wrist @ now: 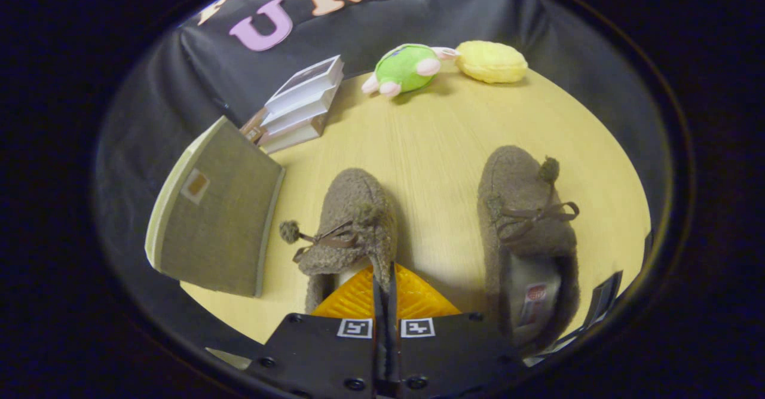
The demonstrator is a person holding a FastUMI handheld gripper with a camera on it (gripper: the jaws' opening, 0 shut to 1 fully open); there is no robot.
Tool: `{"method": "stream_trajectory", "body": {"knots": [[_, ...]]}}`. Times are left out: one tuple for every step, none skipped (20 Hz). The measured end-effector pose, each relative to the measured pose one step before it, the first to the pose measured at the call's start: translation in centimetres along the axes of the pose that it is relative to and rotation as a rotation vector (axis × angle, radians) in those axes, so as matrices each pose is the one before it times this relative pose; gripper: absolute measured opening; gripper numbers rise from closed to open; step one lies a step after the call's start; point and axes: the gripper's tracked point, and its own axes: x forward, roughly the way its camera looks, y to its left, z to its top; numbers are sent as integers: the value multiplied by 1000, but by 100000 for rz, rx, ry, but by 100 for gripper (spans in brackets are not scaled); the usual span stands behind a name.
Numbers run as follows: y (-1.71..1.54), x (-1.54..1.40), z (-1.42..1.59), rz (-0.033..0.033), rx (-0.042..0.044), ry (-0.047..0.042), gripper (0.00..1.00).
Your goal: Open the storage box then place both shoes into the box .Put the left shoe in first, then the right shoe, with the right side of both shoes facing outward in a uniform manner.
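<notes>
The tool [385, 279] has its 2 fingers drawn nearly together, pinching the collar of the left shoe [352, 226] on the desk [430, 130]; the right shoe [526, 226] lies at 3 o'clock of it, apart; the storage box [218, 214], lid shut, sits at 9 o'clock; books [302, 103], a green plush toy [406, 67] and a yellow cushion [491, 61] lie toward 12 o'clock.

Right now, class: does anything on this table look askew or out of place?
The two shoes are not a neat pair: the left-hand shoe, whose collar edge the hand-held gripper is shut on, lies turned so its bow points sideways toward the storage box, while the other shoe sits upright. Nothing spilled or damaged.
</notes>
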Motion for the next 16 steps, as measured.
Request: {"method": "stream_trajectory", "body": {"knots": [[456,-220,247,487,3069,-608,4],[361,-40,320,236,2431,-382,4],[353,-239,205,44,2550,-444,4],[468,-253,180,-102,2446,-618,4],[610,-475,241,320,1896,-268,4],[640,-526,337,300,1236,-1226,4],[871,-559,517,542,285,-1734,4],[924,-595,669,358,576,-1811,4],[1147,-655,802,792,744,-1888,4],[1187,-677,752,697,493,-1497,4],[1240,-828,670,708,276,-851,4],[1372,-705,708,708,182,-1363,4],[1592,-679,621,1240,-493,-1092,4],[1423,-327,446,1184,-80,-813,4],[1673,-381,497,1515,436,-873,4],[1640,-130,285,1739,490,-550,4]]}}
